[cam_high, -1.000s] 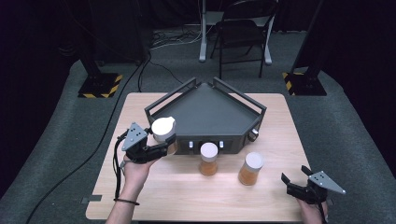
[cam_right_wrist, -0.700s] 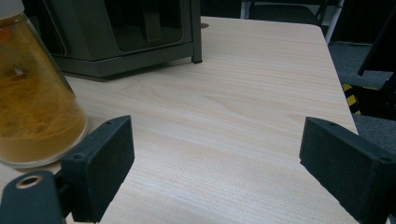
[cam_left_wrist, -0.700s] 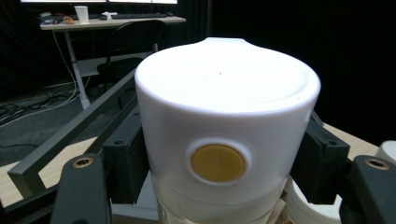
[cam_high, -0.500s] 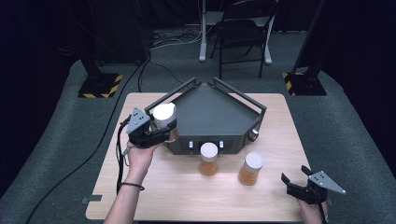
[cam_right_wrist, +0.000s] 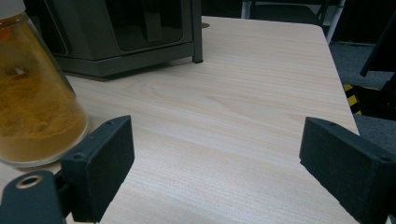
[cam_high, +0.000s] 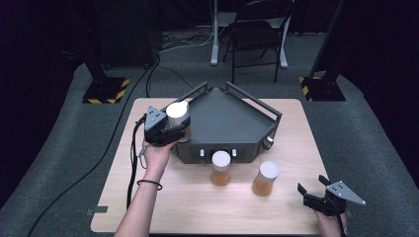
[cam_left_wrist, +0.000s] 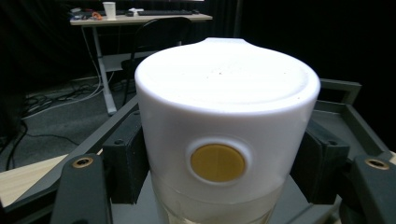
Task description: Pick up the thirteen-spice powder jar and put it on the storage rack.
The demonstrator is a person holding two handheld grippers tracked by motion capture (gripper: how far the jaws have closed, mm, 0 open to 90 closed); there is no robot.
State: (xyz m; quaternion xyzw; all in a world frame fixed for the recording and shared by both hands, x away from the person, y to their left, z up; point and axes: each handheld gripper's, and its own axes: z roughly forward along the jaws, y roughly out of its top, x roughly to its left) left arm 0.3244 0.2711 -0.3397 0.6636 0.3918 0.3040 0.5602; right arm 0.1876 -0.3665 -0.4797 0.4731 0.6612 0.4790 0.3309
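Jar [cam_left_wrist: 219, 140] with a smooth white cap sits clamped between the two black jaws of the left gripper [cam_high: 165, 129], which press on the cap's sides; a round amber spot faces the left gripper's camera, and clear glass shows below the cap. From above, the cap is a plain white disc held just over the left front corner of the dark grey tray [cam_high: 222, 121], a matte, angular, five-sided piece with raised rails along its back edges and a flat front face with small pale buttons. A black cable trails from the left gripper down past the person's forearm, which wears a thin dark band at the wrist.

Compared with a second ago, the left gripper and its jar have travelled away from the person and slightly up, from the tray's front left side to a place beside the rail at the tray's left edge. The grip has not changed.

Nearer the person than that gripper stand two more jars [cam_high: 221, 168] on the pale, fine-grained wooden table [cam_high: 197, 207]; both are white-capped cylinders of clear glass filled with orange-yellow powder, and neither has moved. The right gripper [cam_high: 326, 197] rests near the table's front right corner, its jaws spread wide apart over bare wood, in the same spot as before. One powder jar [cam_right_wrist: 37, 107] stands just outside its left jaw.
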